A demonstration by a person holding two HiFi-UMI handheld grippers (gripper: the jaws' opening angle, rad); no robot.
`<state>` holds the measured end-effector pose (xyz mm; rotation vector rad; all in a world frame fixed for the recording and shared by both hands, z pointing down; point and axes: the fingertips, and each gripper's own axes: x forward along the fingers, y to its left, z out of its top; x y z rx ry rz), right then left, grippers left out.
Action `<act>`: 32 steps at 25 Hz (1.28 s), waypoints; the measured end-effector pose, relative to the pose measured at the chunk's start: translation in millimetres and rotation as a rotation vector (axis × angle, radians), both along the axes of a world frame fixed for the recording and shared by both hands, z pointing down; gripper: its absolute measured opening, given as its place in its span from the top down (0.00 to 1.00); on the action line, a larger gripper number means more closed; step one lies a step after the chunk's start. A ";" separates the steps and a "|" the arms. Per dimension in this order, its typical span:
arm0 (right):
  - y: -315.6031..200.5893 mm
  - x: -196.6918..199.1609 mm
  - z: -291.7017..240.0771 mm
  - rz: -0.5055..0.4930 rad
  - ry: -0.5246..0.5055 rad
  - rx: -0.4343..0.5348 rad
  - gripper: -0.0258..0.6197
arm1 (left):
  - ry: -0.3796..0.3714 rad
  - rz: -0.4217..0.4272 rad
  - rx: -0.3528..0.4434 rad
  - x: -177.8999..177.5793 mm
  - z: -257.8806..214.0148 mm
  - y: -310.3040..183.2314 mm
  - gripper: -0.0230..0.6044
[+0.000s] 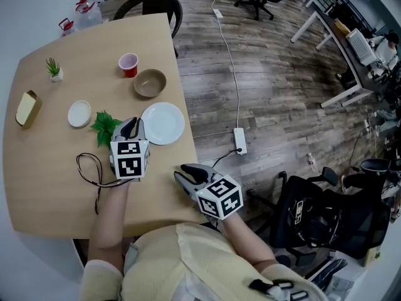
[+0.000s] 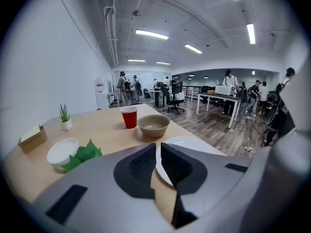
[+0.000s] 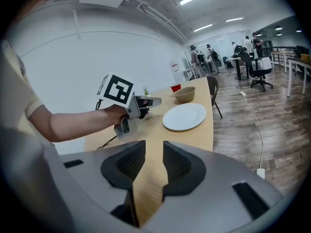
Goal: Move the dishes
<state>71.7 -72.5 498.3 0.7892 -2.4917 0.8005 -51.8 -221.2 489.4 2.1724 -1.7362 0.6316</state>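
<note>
A white plate lies near the table's right edge, with a tan bowl and a red cup beyond it. To the left, a small white dish sits beside a green paper leaf. My left gripper hovers just left of the plate, jaws shut and empty; in its own view the plate shows past the jaws. My right gripper is above the table's front right corner, open with nothing between its jaws, pointing toward the plate.
A small potted plant and a tan box stand at the table's left. A black cable loops on the table near the left hand. A dark chair stands at the far end, with a power strip on the floor.
</note>
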 end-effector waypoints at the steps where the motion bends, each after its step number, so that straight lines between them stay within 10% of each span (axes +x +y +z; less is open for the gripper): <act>1: -0.1 -0.7 -0.4 0.000 0.000 0.002 0.77 | 0.008 0.009 0.006 1.7 -3.8 3.3 0.91; 18: -3.5 -10.3 -13.3 0.028 -0.005 0.049 0.79 | 0.123 0.029 0.094 -16.9 -47.6 82.9 0.91; 32: 1.8 -28.6 -21.0 0.008 -0.019 0.070 0.84 | 0.174 0.044 -0.017 -20.7 -32.9 139.1 0.94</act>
